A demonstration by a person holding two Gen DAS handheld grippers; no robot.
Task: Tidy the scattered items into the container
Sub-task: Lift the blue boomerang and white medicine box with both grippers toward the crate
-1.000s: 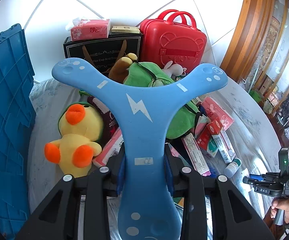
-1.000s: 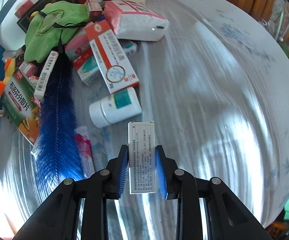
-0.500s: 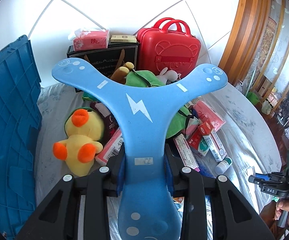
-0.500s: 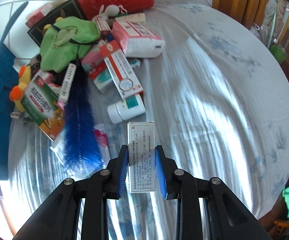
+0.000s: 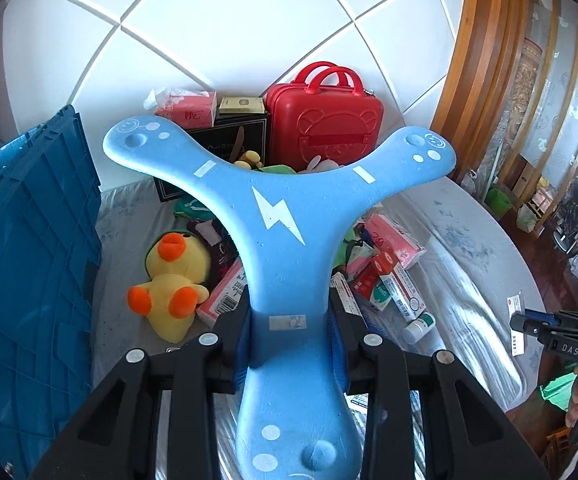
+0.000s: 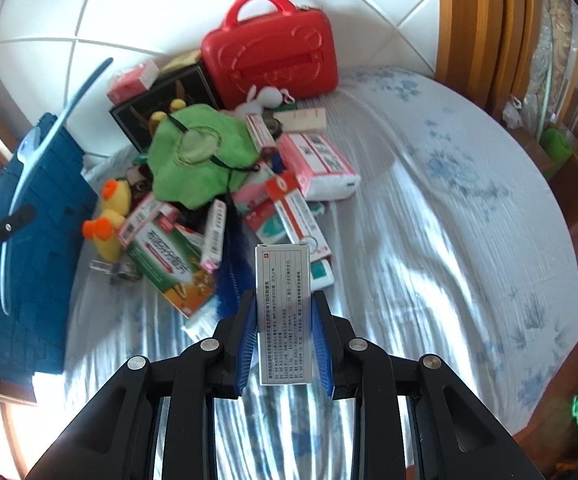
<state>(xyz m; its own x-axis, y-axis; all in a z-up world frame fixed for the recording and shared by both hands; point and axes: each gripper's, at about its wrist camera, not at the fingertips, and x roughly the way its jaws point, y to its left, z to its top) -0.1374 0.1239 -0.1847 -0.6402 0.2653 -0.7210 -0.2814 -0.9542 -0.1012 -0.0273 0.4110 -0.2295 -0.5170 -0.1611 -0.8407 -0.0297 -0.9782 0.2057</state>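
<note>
Evidently both loads ride clear of the clutter for carrying: the left gripper pinches the blue boomerang by one arm, its wings free. The right gripper clamps the white medicine box lengthwise — the blue crate waits at the bed's left edge.

Both fisheye views are bright with daylight and bend hard toward black corners. The glossy white tiled wall is nearly washed out. Glare streaks the pale blue-flowered cloth on the counter, blown out at lower left of the right view, where motion blur smears its weave.
</note>
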